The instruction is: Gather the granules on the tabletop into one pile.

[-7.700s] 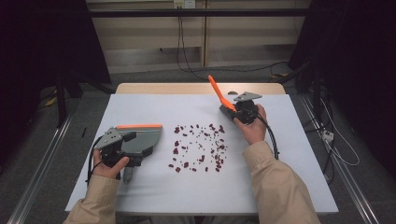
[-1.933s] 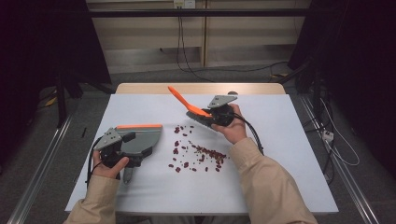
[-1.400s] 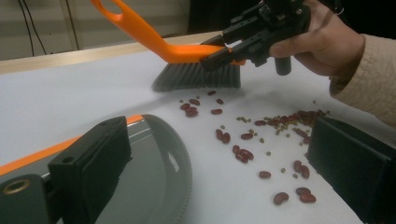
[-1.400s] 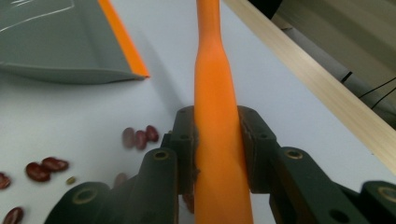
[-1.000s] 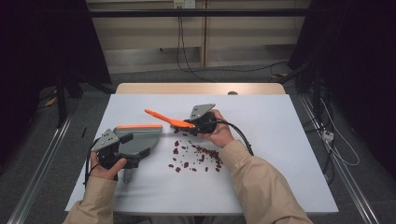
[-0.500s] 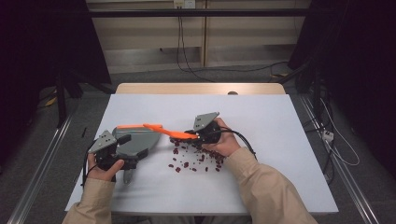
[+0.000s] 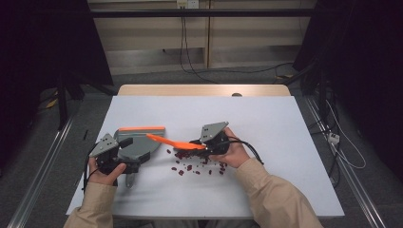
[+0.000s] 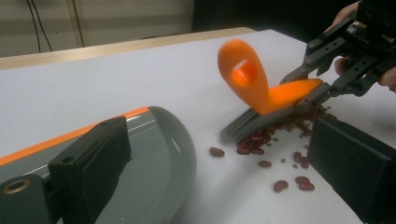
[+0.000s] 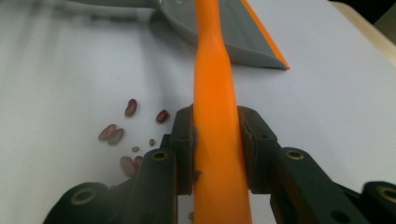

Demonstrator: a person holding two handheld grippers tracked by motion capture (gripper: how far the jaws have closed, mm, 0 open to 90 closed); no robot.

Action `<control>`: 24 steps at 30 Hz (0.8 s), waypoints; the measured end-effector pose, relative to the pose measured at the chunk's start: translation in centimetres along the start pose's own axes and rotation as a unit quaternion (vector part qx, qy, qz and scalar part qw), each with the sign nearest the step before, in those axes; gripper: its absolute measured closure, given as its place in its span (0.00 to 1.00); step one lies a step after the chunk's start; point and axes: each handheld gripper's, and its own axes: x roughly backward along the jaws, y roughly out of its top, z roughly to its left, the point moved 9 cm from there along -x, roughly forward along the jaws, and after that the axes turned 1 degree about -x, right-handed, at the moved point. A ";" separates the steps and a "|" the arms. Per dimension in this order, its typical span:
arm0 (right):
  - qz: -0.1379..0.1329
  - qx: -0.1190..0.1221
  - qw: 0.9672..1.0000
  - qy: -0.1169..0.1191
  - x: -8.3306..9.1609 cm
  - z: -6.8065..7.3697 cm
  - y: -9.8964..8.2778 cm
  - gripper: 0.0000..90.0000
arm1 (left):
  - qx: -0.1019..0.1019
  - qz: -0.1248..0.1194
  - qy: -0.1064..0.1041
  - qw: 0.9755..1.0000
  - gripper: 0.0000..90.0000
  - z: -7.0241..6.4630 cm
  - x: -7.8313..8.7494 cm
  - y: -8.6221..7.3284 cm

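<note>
A grey dustpan (image 7: 139,146) with an orange lip lies at the table's left. My left gripper (image 7: 127,157) sits at its near edge. In the left gripper view its jaws stand wide apart, the left one over the dustpan (image 8: 154,154), and nothing is clamped. My right gripper (image 7: 197,145) is shut on an orange brush (image 7: 171,141) whose handle points left toward the pan. The bristles (image 8: 252,123) rest on several dark red beans (image 8: 261,140). In the right gripper view the brush (image 9: 215,93) runs between the pads, with beans (image 9: 122,133) to the left and the dustpan (image 9: 233,28) ahead.
The white table top (image 7: 285,123) has a wooden strip along its far edge. Beans (image 7: 196,167) lie scattered between the two hands. Cables trail from both grippers. Dark floor and metal rails flank the table.
The right gripper has swung the brush down and leftward from mid-air onto the beans. The wide bean patch is now bunched closer toward the dustpan. The left hand has barely moved.
</note>
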 end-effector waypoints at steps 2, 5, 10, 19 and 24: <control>-0.009 -0.007 1.000 -0.009 0.2 -0.4 0.2 0.79 | -0.001 0.002 -0.001 1.000 0.07 0.0 0.0 0.0; -0.026 -0.021 0.999 -0.024 0.8 -1.3 0.5 0.79 | 0.000 0.000 -0.001 1.000 0.07 0.0 -0.1 -0.1; -0.033 -0.038 0.997 -0.056 2.4 -3.5 0.2 0.79 | 0.001 0.004 -0.002 1.000 0.07 0.1 -0.2 -0.2; 0.016 -0.045 0.994 -0.098 4.1 -5.0 -3.6 0.79 | -0.001 0.006 -0.005 1.000 0.07 0.0 -0.5 -0.3; 0.005 -0.047 0.995 -0.092 4.0 -3.5 -3.6 0.79 | -0.001 0.007 -0.005 1.000 0.07 -0.1 -0.6 -0.3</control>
